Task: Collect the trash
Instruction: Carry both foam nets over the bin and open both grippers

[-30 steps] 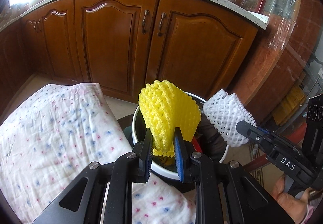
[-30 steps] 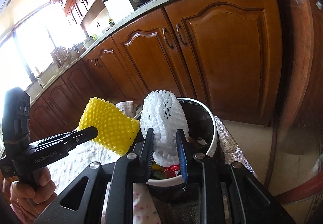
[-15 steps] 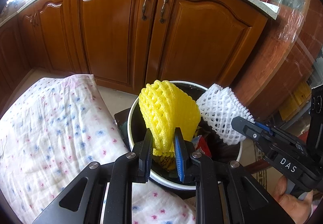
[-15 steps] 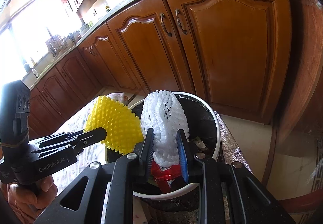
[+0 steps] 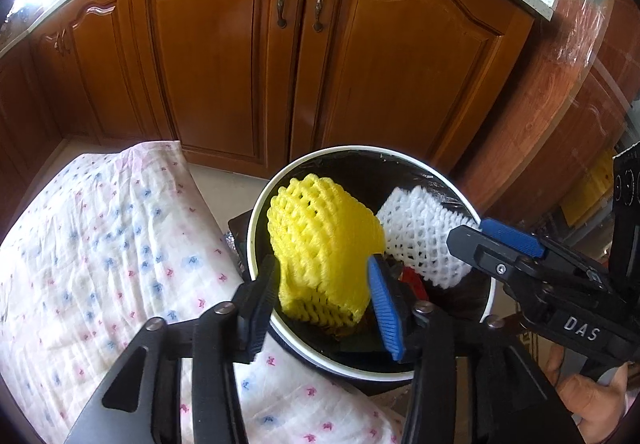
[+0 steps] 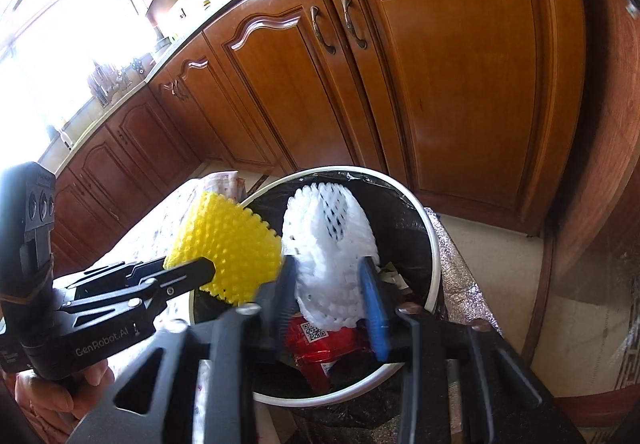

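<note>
Both foam nets were pinched tight half a second back, and now both sets of jaws have just been opening over the trash bin (image 5: pixel 256 244) — so this looks like the drop, with both nets basically delivered. The left hand-held gripper (image 5: pixel 325 294) has its jaws spread apart with the yellow foam net (image 5: pixel 320 240) sitting loose between them, puffed back out and low inside the white rim; I can't tell if a pad still brushes it. Same story on the right hand-held gripper (image 6: pixel 332 300): jaws apart, the white foam net (image 6: pixel 330 244) between them, right above a red wrapper (image 6: pixel 320 344) already in the black-lined bin. The flowery cloth (image 5: pixel 100 244) on the desk next to the bin looks clear of trash — at least in the part these views show.
</note>
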Demonstrator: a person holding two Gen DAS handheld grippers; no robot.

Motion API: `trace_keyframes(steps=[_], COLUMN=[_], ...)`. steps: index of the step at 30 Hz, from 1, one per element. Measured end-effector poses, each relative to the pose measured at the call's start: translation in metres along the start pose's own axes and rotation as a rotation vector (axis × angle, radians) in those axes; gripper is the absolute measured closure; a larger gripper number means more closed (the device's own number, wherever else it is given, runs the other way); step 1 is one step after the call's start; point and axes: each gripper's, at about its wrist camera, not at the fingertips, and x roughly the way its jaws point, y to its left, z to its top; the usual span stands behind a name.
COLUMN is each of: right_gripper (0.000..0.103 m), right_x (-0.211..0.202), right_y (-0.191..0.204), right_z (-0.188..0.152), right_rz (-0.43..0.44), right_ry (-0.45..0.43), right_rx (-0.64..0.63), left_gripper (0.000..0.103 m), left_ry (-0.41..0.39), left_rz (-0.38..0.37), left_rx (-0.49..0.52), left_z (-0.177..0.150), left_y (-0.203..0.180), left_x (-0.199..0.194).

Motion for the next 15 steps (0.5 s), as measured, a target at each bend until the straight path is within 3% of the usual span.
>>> trace_keyframes(steps=[1,15], right_gripper=[0.029,0.027], right_x=[-0.001,-0.036], right_y=[-0.002,-0.001], right_z=[0.000,-0.008], right_rz=[0.005,0.028], right_ry=[-0.005,-0.100], right_rx=[0.009,0.033], left_gripper=[0.047,0.035], left_ry=[-0.009,-0.064], left_rz=[0.006,0.009], left_rx=[0.005,-0.047], left_z=[0.000,-0.033], left_y=[-0.002,0.013], left_x=[-0.002,-0.038])
